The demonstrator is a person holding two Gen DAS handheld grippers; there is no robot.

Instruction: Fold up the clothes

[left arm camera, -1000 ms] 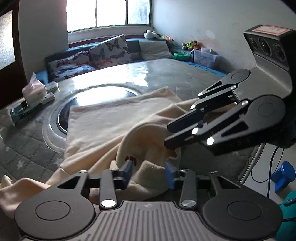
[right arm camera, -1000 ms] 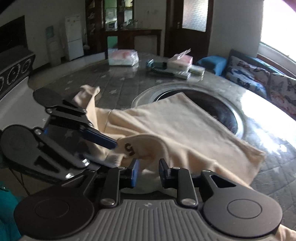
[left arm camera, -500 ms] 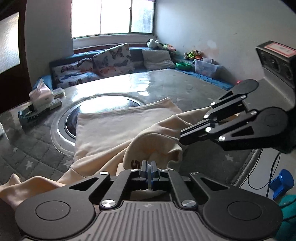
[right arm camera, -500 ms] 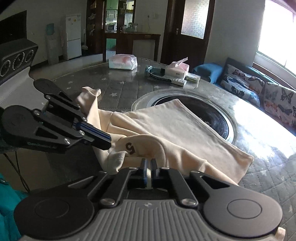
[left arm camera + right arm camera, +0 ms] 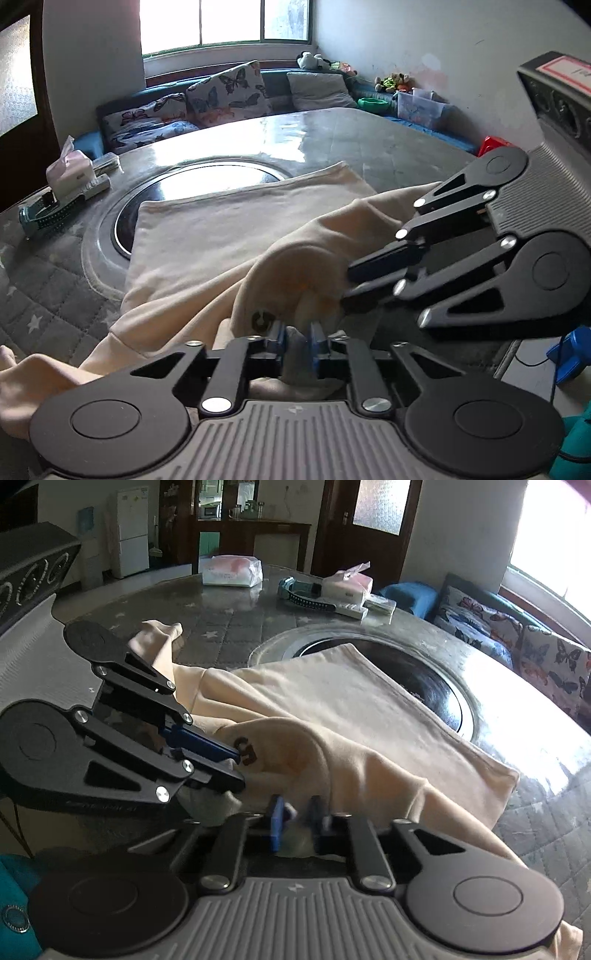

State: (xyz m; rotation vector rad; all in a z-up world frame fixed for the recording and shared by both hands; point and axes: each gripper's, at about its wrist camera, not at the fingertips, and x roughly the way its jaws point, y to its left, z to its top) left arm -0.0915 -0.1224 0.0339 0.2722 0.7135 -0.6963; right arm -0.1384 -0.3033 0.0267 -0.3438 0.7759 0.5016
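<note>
A cream garment [image 5: 240,229] lies spread over the round table, one part flat and the near part bunched, with a dark printed mark [image 5: 246,751] on the fold. My left gripper [image 5: 297,338] pinches a grey-cream fold at the near edge. Its jaws are opening slightly, with cloth filling the gap between the blue pads. My right gripper [image 5: 297,823] is shut on the same bunched edge just beside it. Each gripper shows in the other's view: the right gripper [image 5: 347,286] and the left gripper [image 5: 239,770] meet on the fold, tips almost touching.
The table [image 5: 369,140] has a grey star-quilted cover and a dark round inset [image 5: 207,177] partly under the garment. A tissue box [image 5: 347,585], a teal brush [image 5: 40,218] and a pink packet [image 5: 231,570] sit at the far side. A cushioned bench [image 5: 229,92] lines the window.
Both grippers stood open around the bunched fold a second ago and have since closed on it. The cloth between them is now gathered tighter; neither hand shifted much.
</note>
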